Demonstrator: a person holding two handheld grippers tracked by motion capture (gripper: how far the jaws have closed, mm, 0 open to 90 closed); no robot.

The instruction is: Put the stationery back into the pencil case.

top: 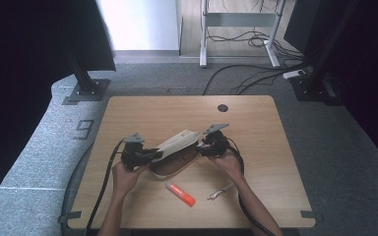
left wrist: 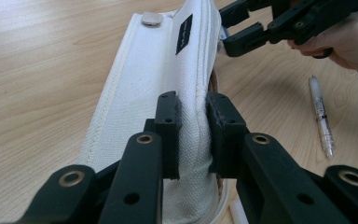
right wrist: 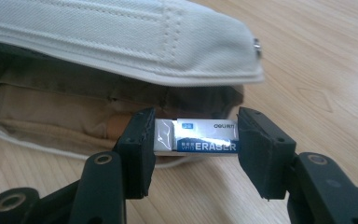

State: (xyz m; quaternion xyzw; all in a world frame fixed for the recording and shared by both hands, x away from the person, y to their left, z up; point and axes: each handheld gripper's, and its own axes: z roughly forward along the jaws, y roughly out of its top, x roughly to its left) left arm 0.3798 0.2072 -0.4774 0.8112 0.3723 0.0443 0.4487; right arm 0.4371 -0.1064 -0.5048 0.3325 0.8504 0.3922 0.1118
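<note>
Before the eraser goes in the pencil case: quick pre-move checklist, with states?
1. Right gripper shut on eraser: ok.
2. Left gripper shut on the pencil case's flap, holding it up: ok.
3. Pencil case mouth open toward the eraser: ok.
4. Room inside for it: cannot tell, interior dark.
5. Pen and orange marker lie clear of the path: ok.
</note>
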